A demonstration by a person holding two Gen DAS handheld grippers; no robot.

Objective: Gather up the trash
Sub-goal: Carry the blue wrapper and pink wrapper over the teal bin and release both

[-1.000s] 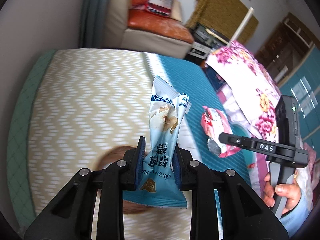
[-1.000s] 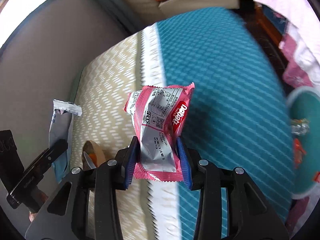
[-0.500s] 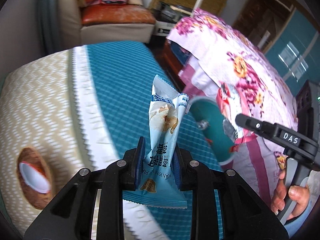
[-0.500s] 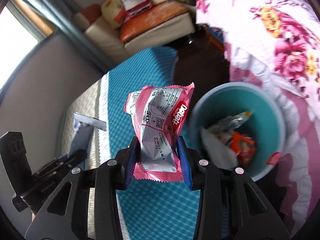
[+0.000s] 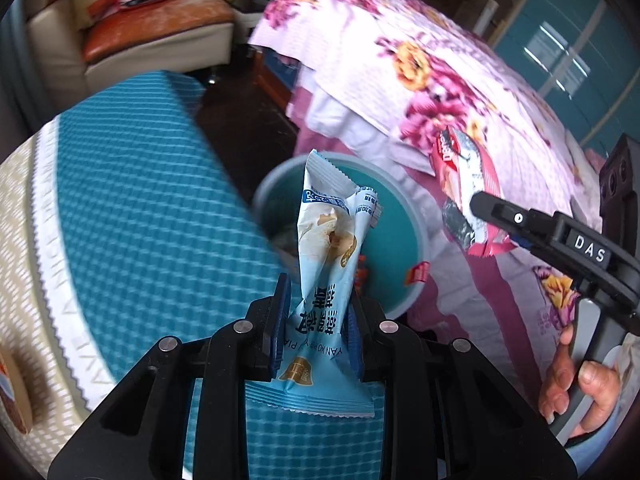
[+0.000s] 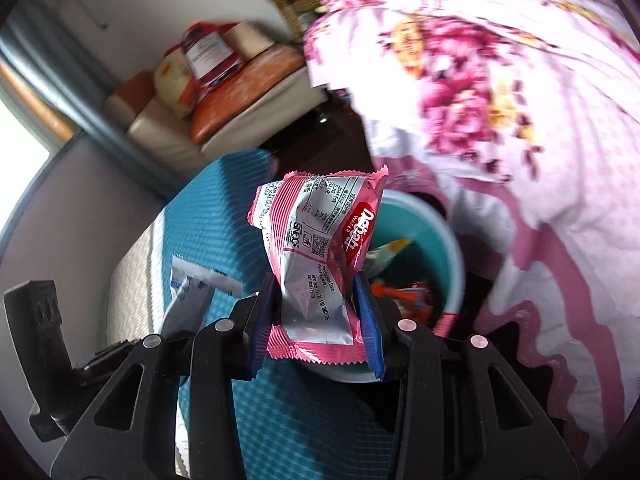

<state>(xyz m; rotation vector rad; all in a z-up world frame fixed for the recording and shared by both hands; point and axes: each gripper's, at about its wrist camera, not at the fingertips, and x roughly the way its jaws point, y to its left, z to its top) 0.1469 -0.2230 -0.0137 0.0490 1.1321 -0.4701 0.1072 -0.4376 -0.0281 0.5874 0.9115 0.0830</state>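
Note:
My left gripper (image 5: pixel 316 320) is shut on a light blue snack wrapper (image 5: pixel 332 248) and holds it upright in front of a teal trash bin (image 5: pixel 400 280). My right gripper (image 6: pixel 316 316) is shut on a pink wafer wrapper (image 6: pixel 320 252), just before the same bin (image 6: pixel 436 240), which holds several wrappers. In the left wrist view the right gripper (image 5: pixel 476 212) and its pink wrapper (image 5: pixel 464 184) hang to the right of the bin. The left gripper's wrapper (image 6: pixel 192 292) shows at lower left in the right wrist view.
A teal and beige patterned cushion (image 5: pixel 140 208) lies left of the bin. A bed with a pink floral cover (image 5: pixel 440 80) rises to the right. A sofa with an orange cushion (image 5: pixel 152 28) and bags stands at the back. Dark floor lies between.
Both grippers have swung right from the cushion toward the bin, each still holding its wrapper. The bin now sits directly ahead of both.

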